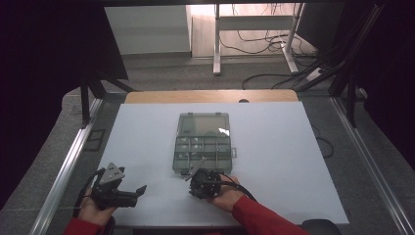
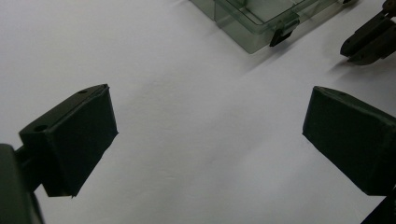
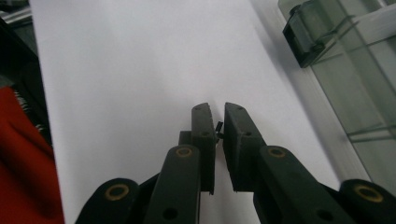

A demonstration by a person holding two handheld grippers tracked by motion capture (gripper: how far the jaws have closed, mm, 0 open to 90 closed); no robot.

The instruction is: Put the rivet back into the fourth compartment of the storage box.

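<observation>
Right gripper has pinched a tiny black part beside the compartment box; next, drop it in.

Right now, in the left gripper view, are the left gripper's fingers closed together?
No, the left gripper has its two black fingers standing far apart, with bare white table between them.

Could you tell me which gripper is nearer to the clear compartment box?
Right. The right gripper is at the compartment box's near edge; the left gripper sits farther off toward the table's near left corner.
</observation>
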